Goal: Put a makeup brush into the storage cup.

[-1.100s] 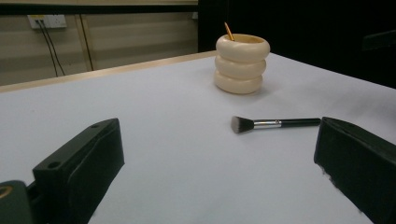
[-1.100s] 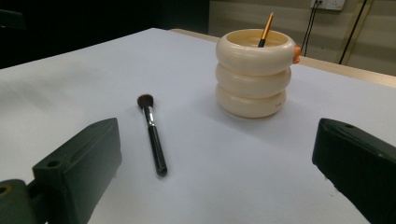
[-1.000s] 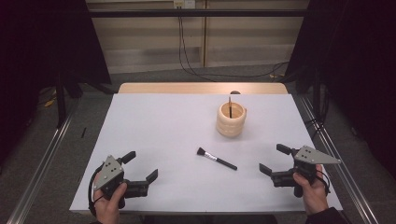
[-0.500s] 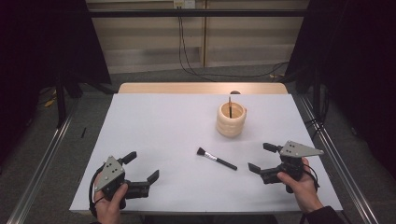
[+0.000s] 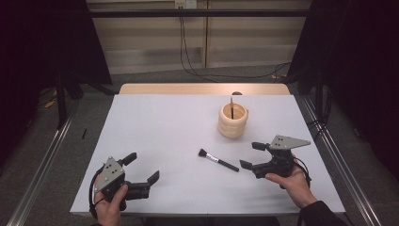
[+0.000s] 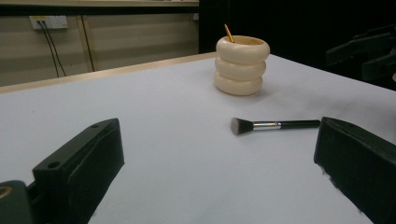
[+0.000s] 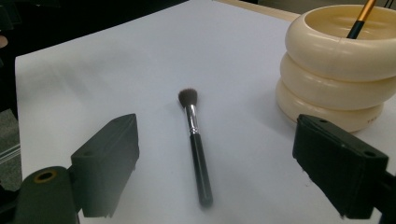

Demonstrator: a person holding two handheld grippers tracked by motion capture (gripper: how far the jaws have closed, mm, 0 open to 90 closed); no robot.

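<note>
A makeup brush (image 5: 218,160) lies flat on the white table (image 5: 155,127), a little in front of a cream holder (image 5: 233,121) that looks like three fat rings stacked up. The brush has dark, soft bristles at one end, a shiny silver band, and a black handle. One thin brush handle (image 5: 232,104) already stands inside the holder, so the job looks like putting brushes away in it. The right gripper (image 5: 254,155) is just beside the handle end of the lying brush, but it is not touching it. In the right gripper view, the makeup brush (image 7: 195,145) lies between the two black jaws, which stand wide apart with nothing in them, and the holder (image 7: 338,65) sits close on one side. The left gripper (image 5: 141,172) rests near the front edge of the table, well apart from the brush. Its jaws are spread wide too and hold nothing. In the left gripper view, the brush (image 6: 273,125) and the holder (image 6: 242,65) are farther off. So the job is only partly done, I think. The brush on the table has not been picked up yet. It needs to be grabbed, lifted, and dropped into the holder.
</note>
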